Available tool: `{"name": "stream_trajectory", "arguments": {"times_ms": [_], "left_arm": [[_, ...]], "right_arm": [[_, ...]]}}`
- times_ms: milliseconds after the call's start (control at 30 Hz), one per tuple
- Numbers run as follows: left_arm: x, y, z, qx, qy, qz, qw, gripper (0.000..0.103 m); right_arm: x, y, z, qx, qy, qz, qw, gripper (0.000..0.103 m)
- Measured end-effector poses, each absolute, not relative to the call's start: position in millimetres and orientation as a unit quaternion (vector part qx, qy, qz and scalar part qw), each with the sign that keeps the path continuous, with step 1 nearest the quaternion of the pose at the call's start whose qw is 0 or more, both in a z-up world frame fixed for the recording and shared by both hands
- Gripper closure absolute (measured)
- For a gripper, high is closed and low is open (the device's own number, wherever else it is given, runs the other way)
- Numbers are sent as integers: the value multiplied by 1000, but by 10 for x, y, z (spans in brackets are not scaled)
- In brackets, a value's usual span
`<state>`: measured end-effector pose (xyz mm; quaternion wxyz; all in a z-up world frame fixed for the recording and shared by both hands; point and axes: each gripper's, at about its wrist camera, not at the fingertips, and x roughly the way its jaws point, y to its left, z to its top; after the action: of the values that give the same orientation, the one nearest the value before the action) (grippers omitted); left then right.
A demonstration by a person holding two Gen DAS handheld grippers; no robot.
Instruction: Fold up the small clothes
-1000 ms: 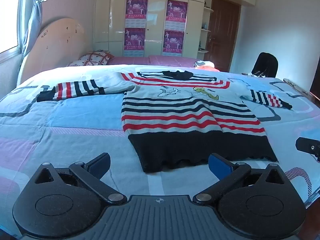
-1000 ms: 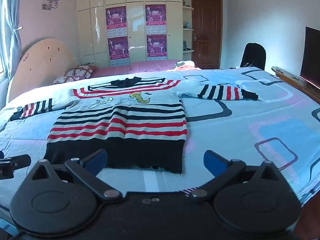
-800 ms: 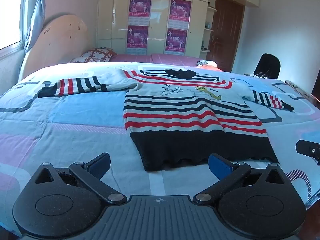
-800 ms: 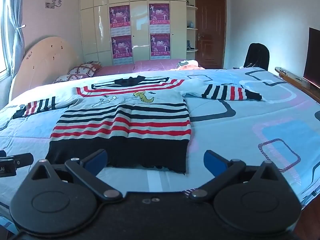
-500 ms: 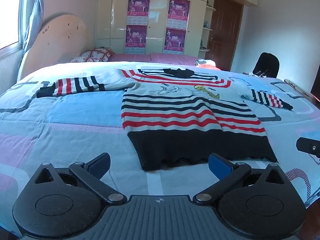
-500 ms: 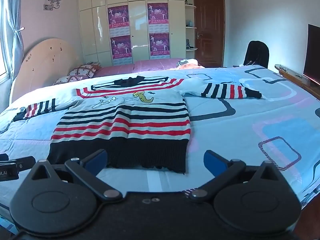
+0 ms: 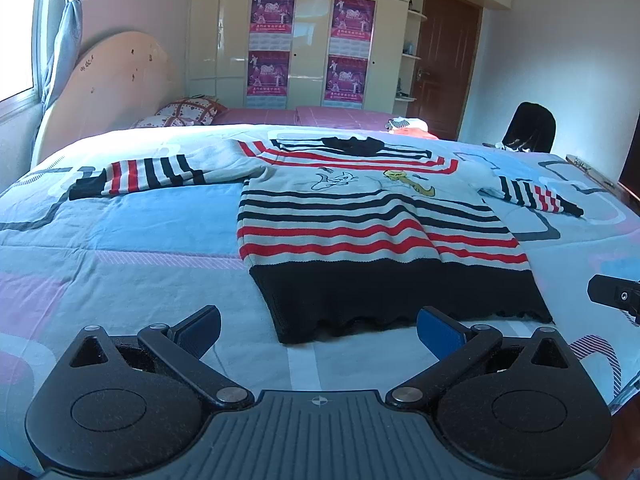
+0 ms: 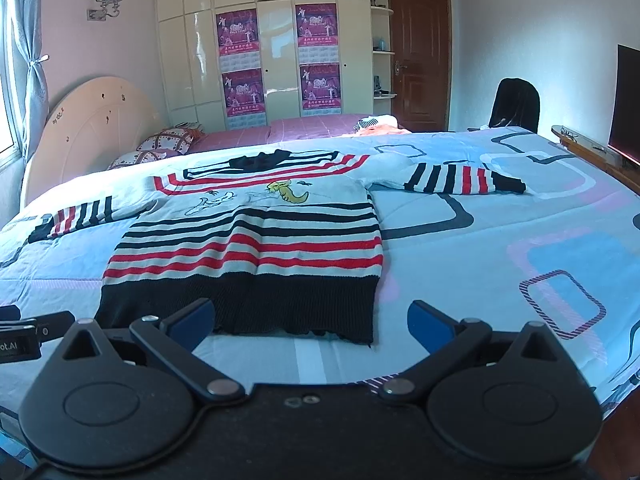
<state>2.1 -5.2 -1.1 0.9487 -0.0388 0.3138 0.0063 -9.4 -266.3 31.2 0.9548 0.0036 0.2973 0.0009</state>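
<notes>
A small striped sweater [image 7: 360, 224] lies flat, front up, on the bed, with both sleeves spread out sideways and its black hem nearest me. It also shows in the right wrist view [image 8: 256, 240]. My left gripper [image 7: 318, 330] is open and empty, just short of the hem's left corner. My right gripper [image 8: 310, 322] is open and empty, just short of the hem's right corner. Each gripper's edge shows in the other's view.
The bed has a light blue patterned cover [image 7: 120, 240]. A headboard [image 7: 112, 80] and pillows [image 7: 180, 112] stand at the far left. A wardrobe with posters [image 7: 308, 48], a door [image 7: 444, 64] and a dark chair [image 7: 528, 128] are beyond. A TV [image 8: 628, 100] stands at the right.
Both views shift only slightly; the grippers hover in nearly the same place and stay open. The sweater has not moved.
</notes>
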Motion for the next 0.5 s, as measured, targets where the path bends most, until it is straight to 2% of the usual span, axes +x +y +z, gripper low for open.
{"name": "stream_trajectory", "arguments": {"times_ms": [500], "left_arm": [[79,-44,16,-39,310,9,950,0]], "right_arm": [[-22,-2660,329,4,299,5,954,0]]}}
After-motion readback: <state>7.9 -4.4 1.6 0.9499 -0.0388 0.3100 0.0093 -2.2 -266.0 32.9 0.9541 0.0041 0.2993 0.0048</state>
